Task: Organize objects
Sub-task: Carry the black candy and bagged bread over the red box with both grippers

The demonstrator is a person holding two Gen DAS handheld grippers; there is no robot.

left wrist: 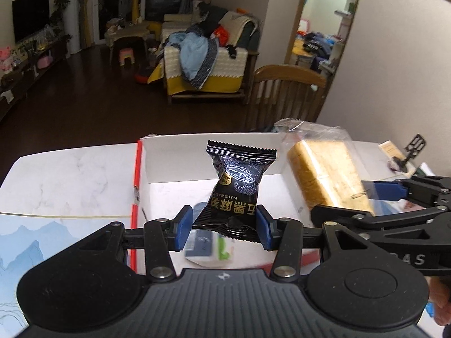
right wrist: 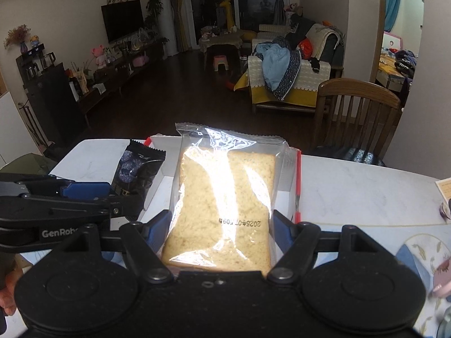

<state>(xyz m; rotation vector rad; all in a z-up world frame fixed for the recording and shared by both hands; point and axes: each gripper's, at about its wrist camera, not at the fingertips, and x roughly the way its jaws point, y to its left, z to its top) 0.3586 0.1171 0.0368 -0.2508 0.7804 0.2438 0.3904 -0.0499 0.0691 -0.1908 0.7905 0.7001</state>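
Blue pads [left wrist: 184, 226] of the left gripper [left wrist: 224, 228] press on the lower end of a black snack packet [left wrist: 239, 186], holding it upright with its serrated top edge uppermost and its gold lettering upside down in the left wrist view. Beneath the packet, inside a shallow white box [left wrist: 180, 152] with a red edge strip, lies a small flat packet [left wrist: 210, 246] with blue and green print, partly hidden by the fingers. The right gripper [right wrist: 221, 232] is clamped on a clear bag holding sliced bread [right wrist: 225, 197], the bag standing between its blue pads with a printed date near the bottom and the crimped top seal pointing away. Both held things hang over the white box, the bread to the right of the black packet, the two grippers just beside each other. The box sits on a white marble-look table [right wrist: 352, 186]; a mat with pale blue mountains [left wrist: 42, 242] covers the table's near left part. Past the table's far edge stands a wooden chair [right wrist: 358, 104], and farther off a sofa piled with clothes [right wrist: 284, 70], a dark floor and a wall-mounted television [right wrist: 121, 19].
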